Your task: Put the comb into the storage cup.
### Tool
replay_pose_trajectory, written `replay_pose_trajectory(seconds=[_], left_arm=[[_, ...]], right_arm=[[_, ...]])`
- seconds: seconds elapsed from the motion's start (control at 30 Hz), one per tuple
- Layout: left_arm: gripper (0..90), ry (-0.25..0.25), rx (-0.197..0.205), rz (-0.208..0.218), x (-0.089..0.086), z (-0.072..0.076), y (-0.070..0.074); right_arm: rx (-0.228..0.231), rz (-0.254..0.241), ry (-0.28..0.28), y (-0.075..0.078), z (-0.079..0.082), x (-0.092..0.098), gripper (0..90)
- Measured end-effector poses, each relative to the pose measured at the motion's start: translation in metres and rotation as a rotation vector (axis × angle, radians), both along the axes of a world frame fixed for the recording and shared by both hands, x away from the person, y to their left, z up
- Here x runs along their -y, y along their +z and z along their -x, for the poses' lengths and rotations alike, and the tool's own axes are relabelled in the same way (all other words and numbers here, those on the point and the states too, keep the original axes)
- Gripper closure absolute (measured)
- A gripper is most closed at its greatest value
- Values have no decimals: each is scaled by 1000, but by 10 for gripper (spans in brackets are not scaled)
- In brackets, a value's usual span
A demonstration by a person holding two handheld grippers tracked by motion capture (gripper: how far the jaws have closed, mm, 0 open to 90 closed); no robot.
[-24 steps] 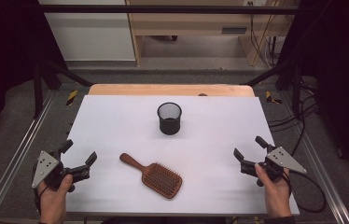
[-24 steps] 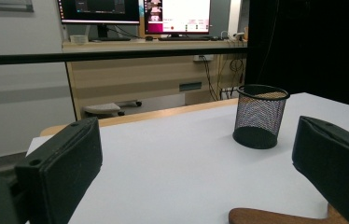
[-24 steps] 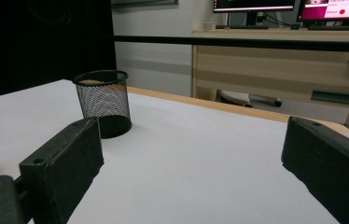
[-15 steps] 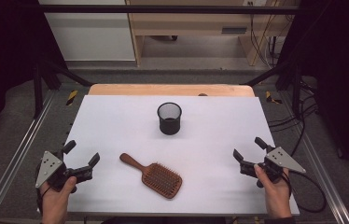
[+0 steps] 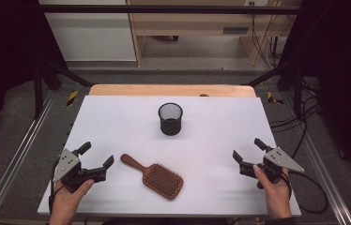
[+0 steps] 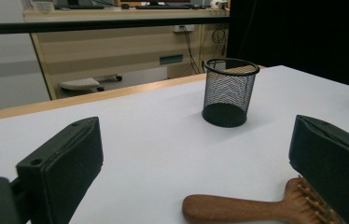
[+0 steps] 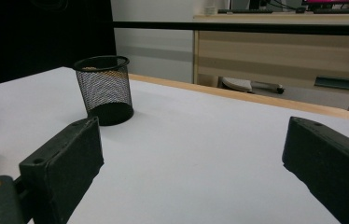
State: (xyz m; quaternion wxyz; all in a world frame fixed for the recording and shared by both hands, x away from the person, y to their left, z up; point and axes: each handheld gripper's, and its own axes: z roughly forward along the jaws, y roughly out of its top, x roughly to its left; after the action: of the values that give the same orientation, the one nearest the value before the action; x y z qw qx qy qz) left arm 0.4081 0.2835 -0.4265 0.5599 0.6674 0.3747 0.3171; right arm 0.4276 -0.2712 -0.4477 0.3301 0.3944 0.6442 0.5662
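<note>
Looking down from the high view, a white table (image 5: pixel 117 117) carries a wooden hairbrush (image 5: pixel 154 176) lying flat near the front edge, its handle pointing toward the left gripper (image 5: pixel 97 157), which rests just beside it with jaws spread wide and nothing between them. A black mesh cup (image 5: pixel 170 118) stands upright farther back, near the middle of the table and well apart from the brush. The right gripper (image 5: pixel 248 149) sits near the right front corner, held in a hand (image 5: pixel 273 190), its jaws likewise parted and empty. In the left gripper view, the two black jaws stand wide apart; the brush handle (image 6: pixel 242 208) lies on the table between them, touching neither, its bristled head partly hidden behind the right-hand jaw, and the mesh cup stands beyond. In the right gripper view, the jaws gape over bare white table, the mesh cup upright at the left beyond them, and a sliver of the brush shows at the left edge.
</note>
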Motion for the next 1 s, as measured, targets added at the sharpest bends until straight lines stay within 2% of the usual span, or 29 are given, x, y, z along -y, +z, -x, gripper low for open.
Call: replay_pose_trajectory(seconds=[0.13,0.17,0.2,0.27,0.37,0.43,0.47,0.53,0.73,0.77,0.83,0.97,1.0], left_arm=[[53,-20,-31,-30,12,-7,5],[53,-23,-45,-35,16,-10,6],[80,-29,-77,-50,22,-16,7],[122,-38,-108,-85,28,-22,7],[176,-45,-120,-98,33,-28,7],[201,-68,-137,-106,38,-34,7],[280,-82,-150,-118,42,-38,8],[314,-92,-161,-127,44,-40,9],[564,-119,-213,-180,53,-48,11],[660,-126,-221,-180,54,-50,10],[730,-148,-254,-202,56,-53,7],[844,-174,-275,-229,59,-55,4],[894,-189,-287,-220,60,-56,3]], right_arm=[[-5,-3,-1,-1,0,0,51],[-5,-3,-1,-1,0,0,51],[-7,-4,2,-1,0,0,51],[-6,-7,5,0,0,-1,52],[-8,-7,10,0,0,-2,52],[-9,-5,11,-1,-1,-2,52],[-14,3,11,-1,-1,-1,52],[-14,1,11,-1,-1,-1,52],[-13,-7,11,0,0,0,53],[-15,-6,10,0,0,0,53],[-20,-8,7,0,0,0,53],[-23,-7,8,0,0,0,54],[-26,-4,8,-1,0,0,54]])
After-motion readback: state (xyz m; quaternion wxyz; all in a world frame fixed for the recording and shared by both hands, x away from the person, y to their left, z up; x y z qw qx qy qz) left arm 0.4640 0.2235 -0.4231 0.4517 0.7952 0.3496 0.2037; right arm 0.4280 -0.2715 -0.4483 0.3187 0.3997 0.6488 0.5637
